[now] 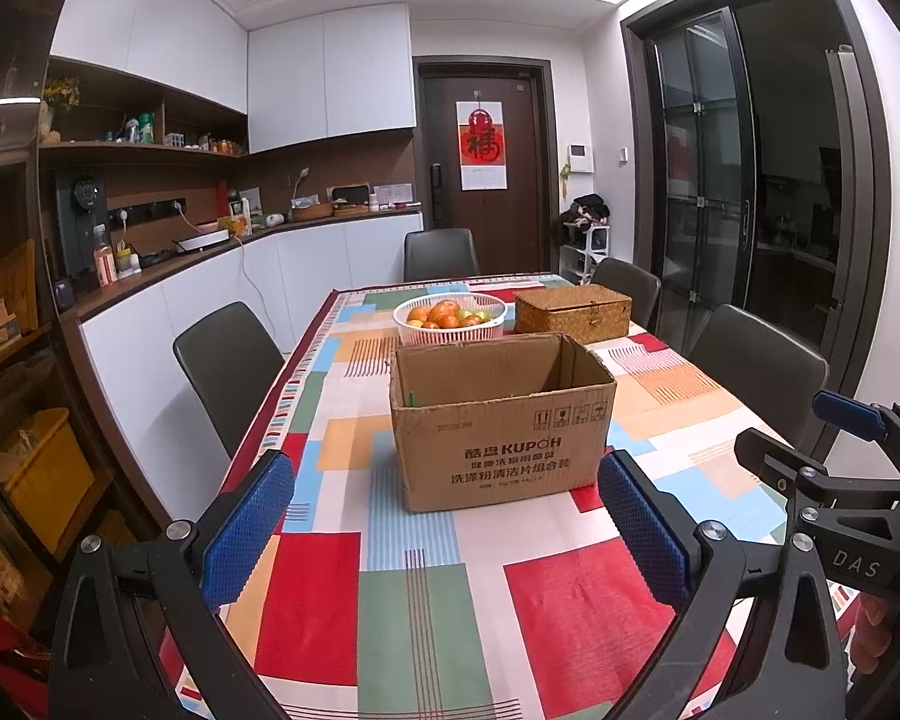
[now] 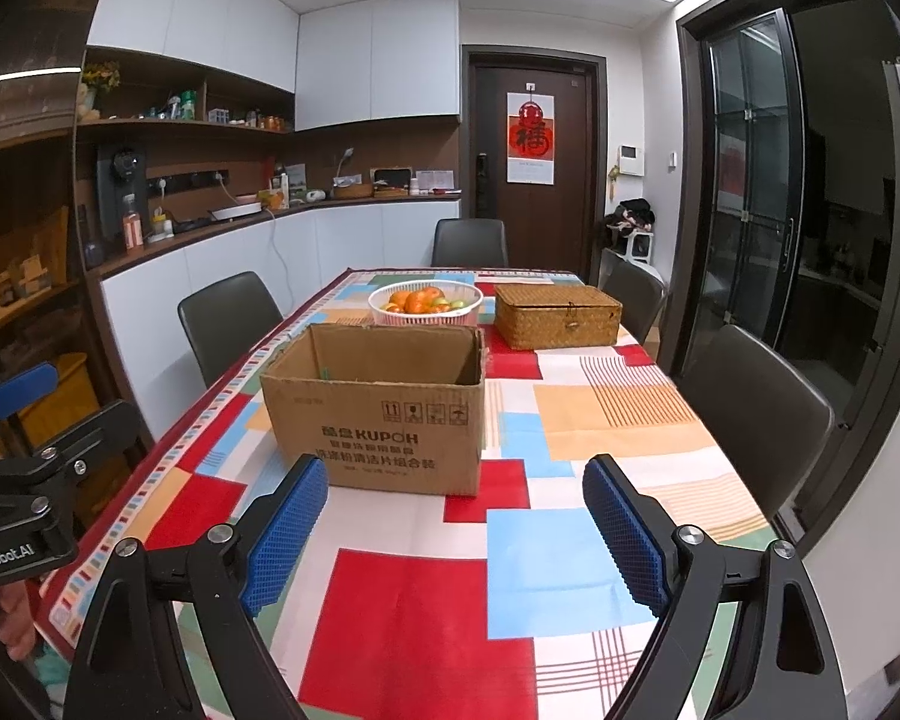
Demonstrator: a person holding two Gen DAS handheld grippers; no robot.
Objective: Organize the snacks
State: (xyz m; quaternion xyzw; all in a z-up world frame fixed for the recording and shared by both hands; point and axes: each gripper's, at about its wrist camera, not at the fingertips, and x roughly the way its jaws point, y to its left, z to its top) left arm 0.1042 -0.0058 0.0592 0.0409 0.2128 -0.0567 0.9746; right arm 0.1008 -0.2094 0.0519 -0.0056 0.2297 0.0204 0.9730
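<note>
Left gripper fills the bottom of the left wrist view, blue pads wide apart, nothing between them, hovering over the tablecloth. Right gripper same in the right wrist view: bottom of frame, pads spread wide, nothing held. Each tool also shows at the edge of the other's view, the right one at lower right of the left view, the left one at lower left of the right view.

Table takes the lower centre of both views, covered in a patchwork cloth of red, blue, green, orange and white blocks. Dark chairs stand around it: left side, far end, right side.

Cardboard box sits mid-frame on the cloth, top open, flaps out of sight, printed "KUPOH" on the near face. Something green and thin pokes up at its inner left corner; cannot tell what. Rest of the inside is not visible from this angle.

Woven lidded basket behind the box, centre right, lid down, apart from the box.

White plastic fruit basket just left of the woven one, behind the box, holding oranges and a few greenish fruits.

Background: white cabinets upper left, cluttered counter at left, dark door with red calendar at upper centre, glass doors at right.
</note>
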